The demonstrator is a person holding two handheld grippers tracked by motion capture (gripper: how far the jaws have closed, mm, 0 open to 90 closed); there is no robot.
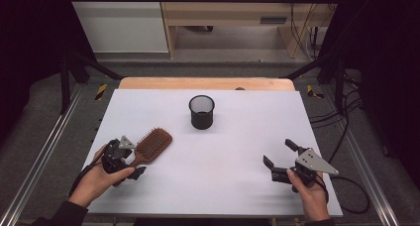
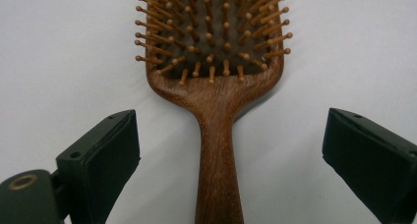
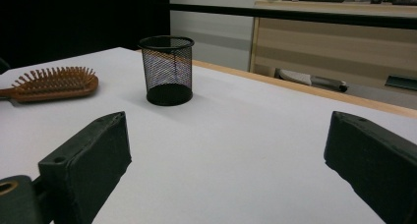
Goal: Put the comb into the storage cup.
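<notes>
Left gripper [image 2: 231, 150] straddles the hairbrush [image 2: 214, 86] handle, jaws apart and not yet closed; grasp and lift remain outstanding.

Beyond the white table [image 1: 237, 186], at twelve o'clock, a light wooden desk [image 1: 228, 15] stands on a grey floor [image 1: 237, 50], with a white cabinet [image 1: 124, 23] at eleven o'clock and dark curtains [image 1: 29, 37] on both sides.

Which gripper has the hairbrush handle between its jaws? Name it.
The left gripper: its open jaws straddle the hairbrush handle. The right gripper is over bare table.
</notes>
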